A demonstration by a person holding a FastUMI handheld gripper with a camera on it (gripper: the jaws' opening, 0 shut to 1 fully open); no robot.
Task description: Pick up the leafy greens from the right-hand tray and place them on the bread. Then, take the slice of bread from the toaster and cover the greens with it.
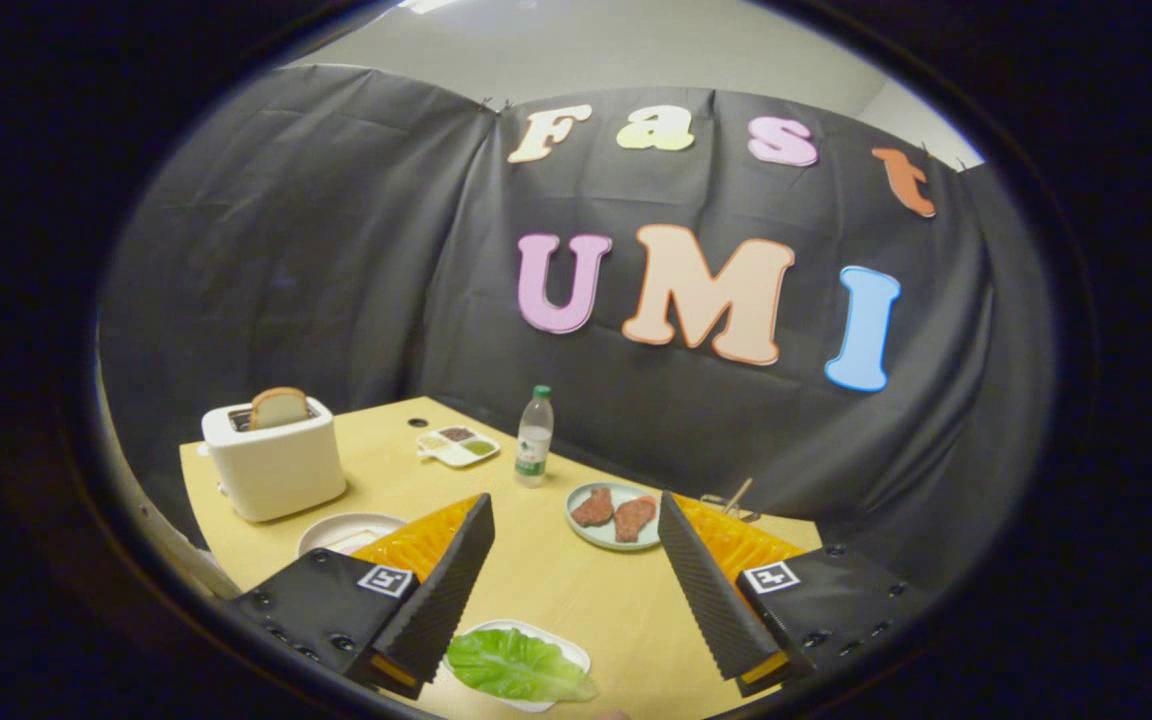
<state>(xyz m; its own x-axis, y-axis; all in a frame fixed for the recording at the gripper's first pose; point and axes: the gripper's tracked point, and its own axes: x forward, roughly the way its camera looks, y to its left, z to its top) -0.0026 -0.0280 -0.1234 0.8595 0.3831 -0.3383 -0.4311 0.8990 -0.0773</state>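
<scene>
Tool [576, 590] wide open above desk [556, 580], fingers well apart, gripping nothing. Leafy greens [516, 665] lie on white tray [576, 655] near, low between fingers. Toaster [274, 462] far left, bread slice [279, 408] standing upright in slot. Pale plate [336, 530] beside toaster, partly hidden by left finger. Plate with two meat pieces [614, 514] beyond fingers. Water bottle [534, 437] and small divided dish [458, 446] farther back.
</scene>
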